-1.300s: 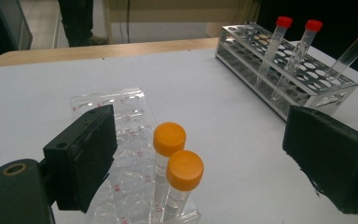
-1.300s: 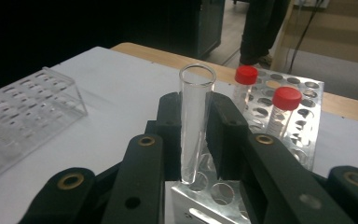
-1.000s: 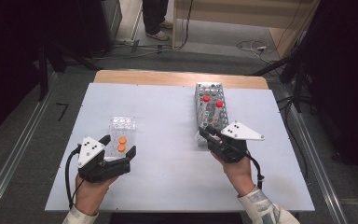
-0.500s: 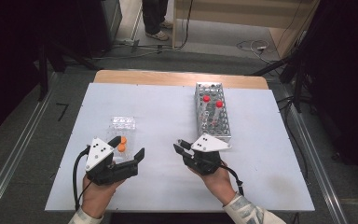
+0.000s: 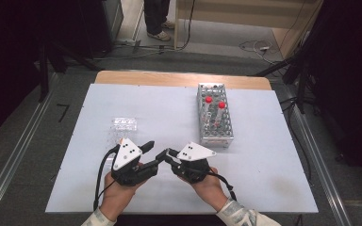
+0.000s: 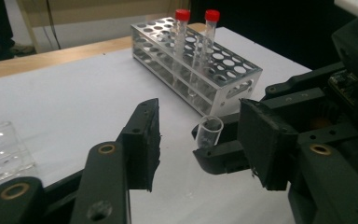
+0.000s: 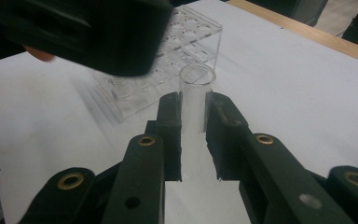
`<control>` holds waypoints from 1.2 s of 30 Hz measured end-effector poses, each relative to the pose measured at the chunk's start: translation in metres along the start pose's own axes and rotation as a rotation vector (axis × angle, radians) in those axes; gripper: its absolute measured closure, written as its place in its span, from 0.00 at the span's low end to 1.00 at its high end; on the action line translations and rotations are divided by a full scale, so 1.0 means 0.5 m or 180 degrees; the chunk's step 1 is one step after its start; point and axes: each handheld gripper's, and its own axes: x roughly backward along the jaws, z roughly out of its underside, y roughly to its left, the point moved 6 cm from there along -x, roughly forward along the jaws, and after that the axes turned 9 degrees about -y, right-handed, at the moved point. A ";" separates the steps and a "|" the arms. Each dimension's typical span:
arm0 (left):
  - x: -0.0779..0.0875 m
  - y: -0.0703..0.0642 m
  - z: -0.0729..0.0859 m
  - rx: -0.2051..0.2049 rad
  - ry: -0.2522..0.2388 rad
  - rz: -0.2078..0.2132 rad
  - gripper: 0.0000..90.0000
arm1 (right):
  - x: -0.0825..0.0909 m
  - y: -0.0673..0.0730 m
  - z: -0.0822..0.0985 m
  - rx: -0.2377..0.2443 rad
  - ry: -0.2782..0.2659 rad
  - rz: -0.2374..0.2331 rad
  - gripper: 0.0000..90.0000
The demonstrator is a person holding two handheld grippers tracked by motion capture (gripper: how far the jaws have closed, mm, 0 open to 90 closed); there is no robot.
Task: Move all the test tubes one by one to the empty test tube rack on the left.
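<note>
My right gripper [image 7: 194, 105] is shut on a clear, uncapped test tube [image 7: 196, 88] and holds it upright above the white table [image 5: 169, 108]. My left gripper [image 6: 200, 119] faces it tip to tip near the front of the table. The tube [image 6: 209, 131] stands between the left jaws, which have just been closing, and there is still a gap on both sides. In the high view the left gripper [image 5: 153, 153] and the right gripper [image 5: 168, 155] meet. A metal rack [image 5: 214, 117] with two red-capped tubes [image 5: 215, 102] stands behind the right hand.
A small clear plastic holder [image 5: 125, 125] lies just beyond the left hand, and its corner [image 6: 0, 149] sits beside the left jaw. A wooden strip [image 5: 179, 78] edges the table's far side. A person's legs [image 5: 158, 19] stand beyond it.
The right gripper has moved left from the metal rack to the left gripper. The left gripper has shifted right toward it, covering the orange pieces, and its jaws have narrowed.
</note>
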 end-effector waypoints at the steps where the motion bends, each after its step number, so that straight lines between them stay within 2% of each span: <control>1: -0.003 -0.001 0.001 0.0011 0.0003 0.0002 0.58 | -0.001 0.003 0.000 0.0006 0.0005 -0.0006 0.82; 8: -0.016 -0.004 0.013 -0.0031 0.0108 0.0039 0.71 | -0.004 0.012 0.002 0.0058 0.0022 -0.0027 0.82; 17: -0.022 -0.006 0.021 -0.0052 0.0156 0.0068 0.83 | -0.004 0.018 0.000 0.0062 0.0005 -0.0037 0.82; 25: -0.021 -0.004 0.020 -0.0062 0.0140 0.0066 0.86 | -0.004 0.017 0.001 0.0051 0.0013 -0.0050 0.80; 29: -0.014 -0.001 0.015 -0.0040 0.0107 0.0060 0.86 | -0.005 0.020 0.005 0.0049 0.0103 -0.0171 0.49; 30: -0.011 0.001 0.014 -0.0046 0.0105 0.0054 0.86 | -0.004 0.019 0.006 0.0039 0.0129 -0.0175 0.44; 36: 0.011 0.010 0.008 0.0002 0.0083 0.0066 0.86 | 0.014 0.003 0.010 -0.0014 0.0148 -0.0172 0.32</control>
